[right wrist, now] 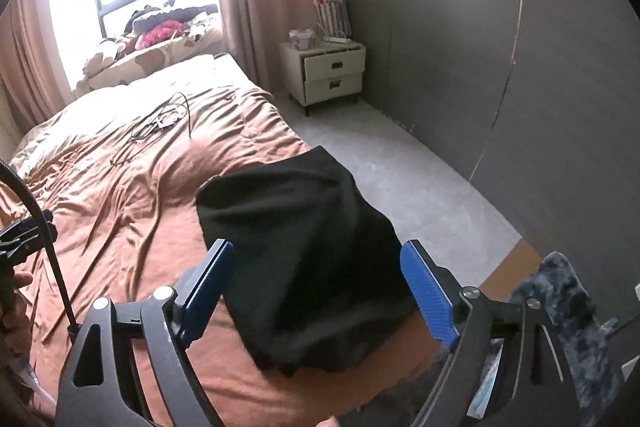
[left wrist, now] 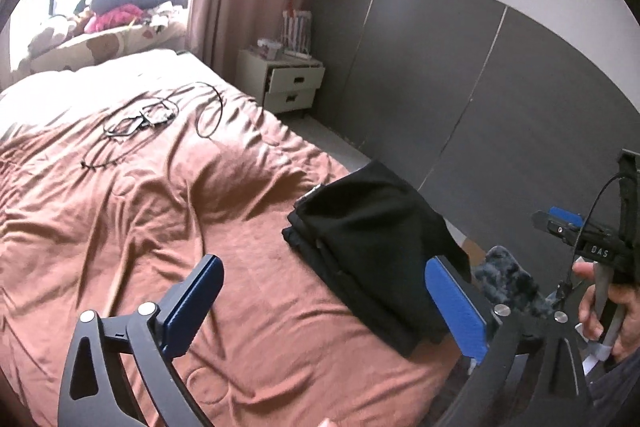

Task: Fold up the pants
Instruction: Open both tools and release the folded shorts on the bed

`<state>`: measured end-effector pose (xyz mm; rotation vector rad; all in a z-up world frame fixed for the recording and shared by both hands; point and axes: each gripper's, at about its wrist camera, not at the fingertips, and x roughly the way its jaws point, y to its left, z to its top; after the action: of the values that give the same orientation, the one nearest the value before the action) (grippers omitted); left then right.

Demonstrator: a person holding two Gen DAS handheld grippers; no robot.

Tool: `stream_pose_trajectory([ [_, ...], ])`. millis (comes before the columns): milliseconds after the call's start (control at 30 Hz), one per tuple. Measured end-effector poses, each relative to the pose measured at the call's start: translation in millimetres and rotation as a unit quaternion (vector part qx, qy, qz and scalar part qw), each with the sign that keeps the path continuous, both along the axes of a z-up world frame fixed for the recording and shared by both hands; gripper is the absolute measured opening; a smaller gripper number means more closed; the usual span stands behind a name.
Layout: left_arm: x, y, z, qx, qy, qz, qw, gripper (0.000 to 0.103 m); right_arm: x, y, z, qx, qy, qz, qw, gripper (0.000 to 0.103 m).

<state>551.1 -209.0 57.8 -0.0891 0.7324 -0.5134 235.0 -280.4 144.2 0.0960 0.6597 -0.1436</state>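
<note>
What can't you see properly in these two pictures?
- Folded black pants: near edge blurred in the right wrist view, layers uncountable.
- Clothes pile by the window: washed out by glare in the left wrist view.
- Nightstand top: items too small to name.

White letters "DAS" stand on the right hand-held gripper [left wrist: 560,223]

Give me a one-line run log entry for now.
pants: folded, on bed edge | left gripper: open, empty | right gripper: open, empty
</note>
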Motion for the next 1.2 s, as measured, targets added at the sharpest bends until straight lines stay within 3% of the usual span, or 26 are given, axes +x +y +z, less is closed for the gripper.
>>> stream_pose_trajectory([
  [433,-69,45,33,-0.001,-0.032,0.003,0.9995,0.102,-71,51,8,-0.017,-0.024,-0.003,1.000,0.090],
  [800,-136,97,48,0.015,-0.066,0.033,0.9971,0.102,-120,84,14,-0.016,-0.040,0.010,0.999,0.090],
  [1200,-206,153,63,0.022,-0.101,0.056,0.9931,0.102,-178,108,-1,-0.010,-0.056,0.020,0.998,0.090],
])
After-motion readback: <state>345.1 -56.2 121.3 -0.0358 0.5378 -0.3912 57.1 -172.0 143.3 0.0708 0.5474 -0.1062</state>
